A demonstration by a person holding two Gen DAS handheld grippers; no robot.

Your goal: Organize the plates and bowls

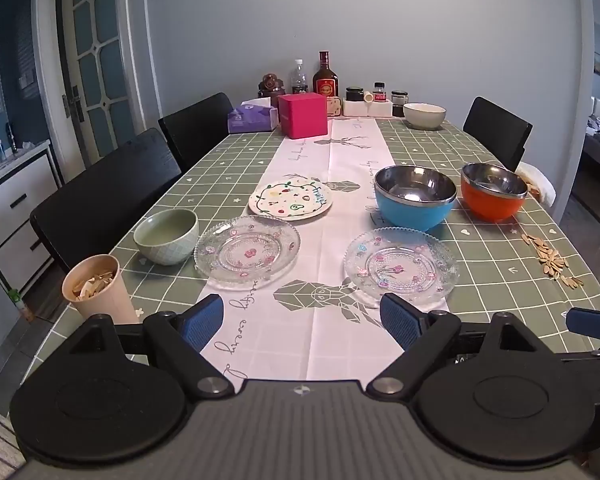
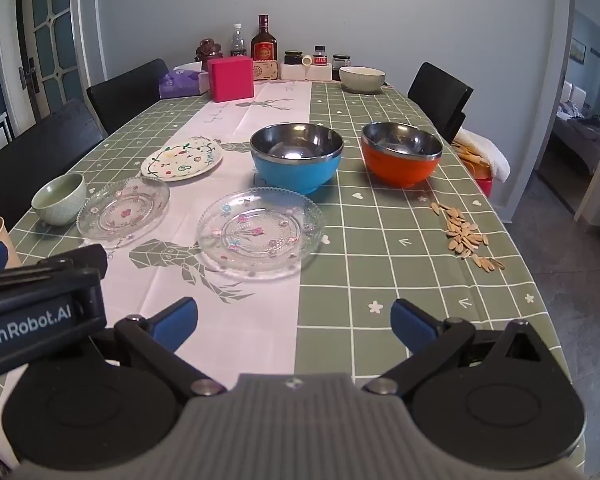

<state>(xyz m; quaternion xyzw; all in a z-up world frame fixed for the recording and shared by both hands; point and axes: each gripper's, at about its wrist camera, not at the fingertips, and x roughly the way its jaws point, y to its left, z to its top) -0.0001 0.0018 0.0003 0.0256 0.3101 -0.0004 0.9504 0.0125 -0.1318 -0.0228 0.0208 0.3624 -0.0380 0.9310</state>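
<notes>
Both the left gripper [image 1: 302, 322] and right gripper [image 2: 293, 326] hang empty with jaws wide apart near two glass plates [image 2: 259, 232] [image 1: 247, 251], likely brittle and slick, best pinched by the beaded rim; steel bowls [image 2: 295, 158] sit farther back.

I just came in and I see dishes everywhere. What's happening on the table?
Someone is about to tidy the dishes, but nothing is picked up yet. The left claw and the right claw both hang open and empty above the near edge of the checked green tablecloth. Two clear glass plates with flowers, a painted white plate, a blue steel-lined bowl, an orange steel-lined bowl and a small green ceramic bowl sit apart, unstacked.
</notes>
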